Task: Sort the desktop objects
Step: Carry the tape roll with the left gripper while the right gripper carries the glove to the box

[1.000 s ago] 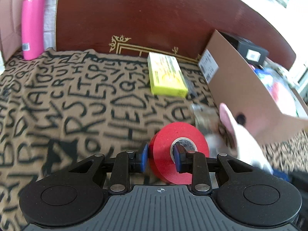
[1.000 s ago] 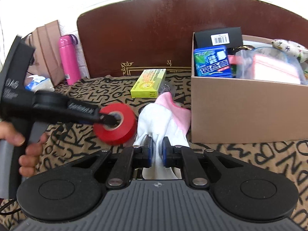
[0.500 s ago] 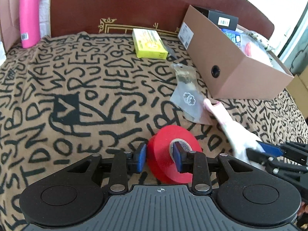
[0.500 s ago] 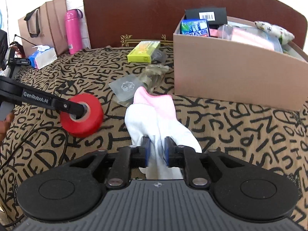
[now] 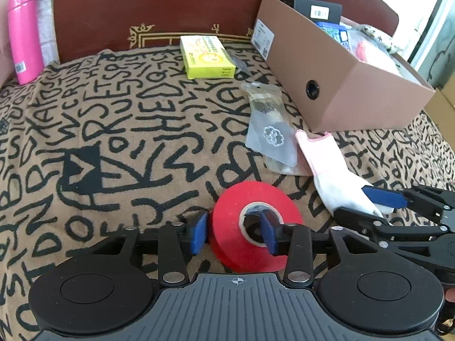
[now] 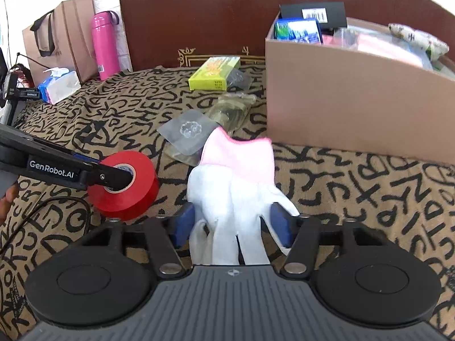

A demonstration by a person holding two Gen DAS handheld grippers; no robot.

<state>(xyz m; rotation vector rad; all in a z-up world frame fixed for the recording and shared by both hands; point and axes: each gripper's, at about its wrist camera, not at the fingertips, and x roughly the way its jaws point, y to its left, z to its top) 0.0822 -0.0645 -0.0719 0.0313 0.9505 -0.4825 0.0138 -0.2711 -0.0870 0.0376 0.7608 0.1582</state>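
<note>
A red tape roll [image 5: 253,221] lies on the patterned cloth. My left gripper [image 5: 233,231] is open around one side of it, its right finger inside the core and its left finger just outside the rim. The roll also shows in the right wrist view [image 6: 125,184]. A white glove with a pink cuff [image 6: 236,182] lies flat on the cloth between the fingers of my right gripper [image 6: 231,227], which is open. The glove also shows in the left wrist view [image 5: 332,170]. A cardboard box [image 6: 355,96] holding several items stands at the right.
A yellow box [image 5: 206,56] and clear plastic packets [image 5: 270,125] lie between the grippers and the cardboard box. A pink bottle [image 6: 103,42], a paper bag [image 6: 59,37] and a tissue pack [image 6: 58,85] stand at the far left. A dark wooden headboard [image 6: 213,14] rises behind.
Both grippers came down and back from the cardboard box to the cloth. The right gripper opened and let go of the glove. The left gripper's fingers spread apart on the tape roll.
</note>
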